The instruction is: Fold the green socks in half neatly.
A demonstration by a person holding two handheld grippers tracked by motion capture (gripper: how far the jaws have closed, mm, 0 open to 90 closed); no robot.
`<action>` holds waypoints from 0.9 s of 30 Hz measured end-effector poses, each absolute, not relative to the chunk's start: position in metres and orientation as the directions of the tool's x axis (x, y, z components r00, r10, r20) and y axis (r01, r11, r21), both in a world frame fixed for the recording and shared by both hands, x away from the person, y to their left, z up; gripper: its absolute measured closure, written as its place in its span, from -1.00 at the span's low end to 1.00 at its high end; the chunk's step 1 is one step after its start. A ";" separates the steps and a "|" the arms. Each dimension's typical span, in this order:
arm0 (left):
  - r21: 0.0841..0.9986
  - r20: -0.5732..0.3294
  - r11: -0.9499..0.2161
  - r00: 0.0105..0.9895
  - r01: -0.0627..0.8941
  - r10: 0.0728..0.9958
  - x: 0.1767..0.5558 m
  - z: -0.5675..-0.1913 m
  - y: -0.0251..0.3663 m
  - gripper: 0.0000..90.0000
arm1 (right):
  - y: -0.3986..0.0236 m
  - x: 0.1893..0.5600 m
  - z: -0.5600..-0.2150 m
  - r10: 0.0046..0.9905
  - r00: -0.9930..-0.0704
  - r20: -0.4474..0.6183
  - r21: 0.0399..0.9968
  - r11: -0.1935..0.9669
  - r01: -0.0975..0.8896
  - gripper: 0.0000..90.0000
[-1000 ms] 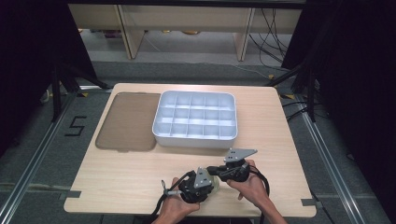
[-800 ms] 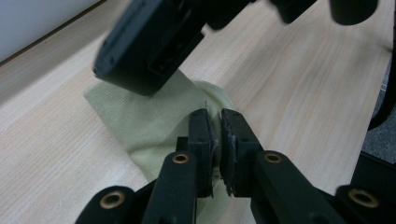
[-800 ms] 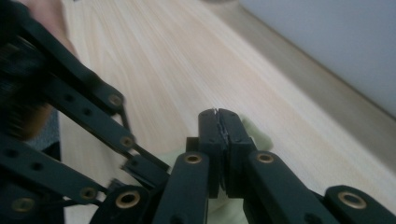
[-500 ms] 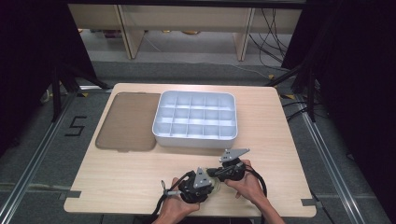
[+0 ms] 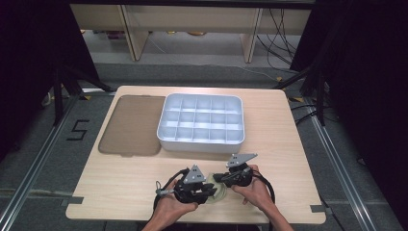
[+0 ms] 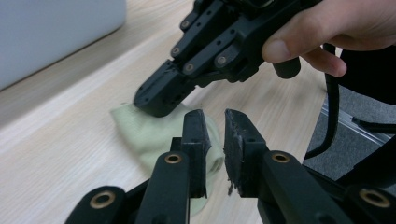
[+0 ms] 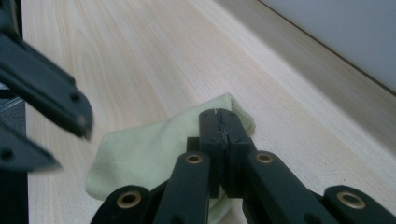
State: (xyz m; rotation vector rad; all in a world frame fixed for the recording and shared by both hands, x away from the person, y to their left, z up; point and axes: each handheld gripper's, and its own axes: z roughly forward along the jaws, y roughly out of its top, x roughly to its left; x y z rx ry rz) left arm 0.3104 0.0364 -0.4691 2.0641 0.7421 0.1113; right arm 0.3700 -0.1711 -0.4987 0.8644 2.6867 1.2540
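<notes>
Your right gripper (image 7: 223,122) fingers are clamped tight on the pale green cloth (image 7: 154,154), pinning its far edge. Your left gripper (image 6: 215,135) fingers have just been opening: narrow gap, nothing between them, cloth just under the tips. Cloth lies flat on the surface (image 5: 284,139) at 6 o'clock of the white divided tray (image 5: 202,122), near the front edge.

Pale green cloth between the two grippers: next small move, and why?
Probably lift the right gripper a little to carry the small pale green folded cloth toward the white compartment tray. Its jaws look shut on the cloth's edge. The left gripper has just been opening: there is a gap between its pads with no cloth in it, so it seems to have let go. The cloth lies on the light wooden table.
</notes>
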 end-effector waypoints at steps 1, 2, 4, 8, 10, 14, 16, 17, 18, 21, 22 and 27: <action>0.782 -0.205 -0.403 0.808 0.475 0.553 0.310 -0.470 0.037 0.75 | -0.171 0.370 -0.499 0.506 -0.844 0.179 0.720 0.517 0.463 0.99; 0.778 -0.193 -0.422 0.816 0.466 0.545 0.310 -0.472 0.036 0.76 | -0.171 0.370 -0.499 0.506 -0.844 0.176 0.720 0.519 0.461 0.99; 0.761 -0.190 -0.450 0.824 0.467 0.533 0.309 -0.478 0.032 0.79 | -0.171 0.369 -0.498 0.504 -0.845 0.179 0.719 0.519 0.462 0.99; 0.732 -0.149 -0.521 0.849 0.439 0.506 0.307 -0.486 0.024 0.82 | -0.170 0.368 -0.498 0.506 -0.843 0.185 0.715 0.519 0.468 0.99; 0.725 -0.148 -0.521 0.840 0.451 0.522 0.307 -0.491 0.020 0.82 | -0.171 0.369 -0.498 0.502 -0.848 0.172 0.719 0.524 0.456 0.99; 0.710 -0.109 -0.555 0.846 0.434 0.522 0.307 -0.500 0.016 0.84 | -0.171 0.368 -0.498 0.505 -0.847 0.168 0.718 0.526 0.456 0.98; 0.705 -0.103 -0.560 0.844 0.435 0.527 0.306 -0.499 0.015 0.85 | -0.171 0.368 -0.498 0.505 -0.846 0.168 0.717 0.527 0.457 0.98; 0.708 -0.098 -0.559 0.844 0.431 0.527 0.306 -0.500 0.015 0.85 | -0.170 0.368 -0.498 0.508 -0.846 0.163 0.719 0.527 0.454 0.99; 0.715 -0.102 -0.546 0.838 0.437 0.537 0.304 -0.502 0.013 0.85 | -0.170 0.367 -0.498 0.508 -0.846 0.166 0.717 0.527 0.457 0.99; 0.713 -0.087 -0.559 0.844 0.424 0.529 0.305 -0.501 0.014 0.86 | -0.170 0.368 -0.498 0.504 -0.849 0.155 0.722 0.529 0.446 0.98; 0.712 -0.106 -0.544 0.834 0.444 0.541 0.304 -0.502 0.014 0.86 | -0.170 0.367 -0.497 0.507 -0.847 0.161 0.719 0.528 0.452 0.98; 0.710 -0.098 -0.557 0.843 0.432 0.529 0.306 -0.501 0.016 0.88 | -0.172 0.367 -0.492 0.509 -0.845 0.165 0.733 0.510 0.450 0.97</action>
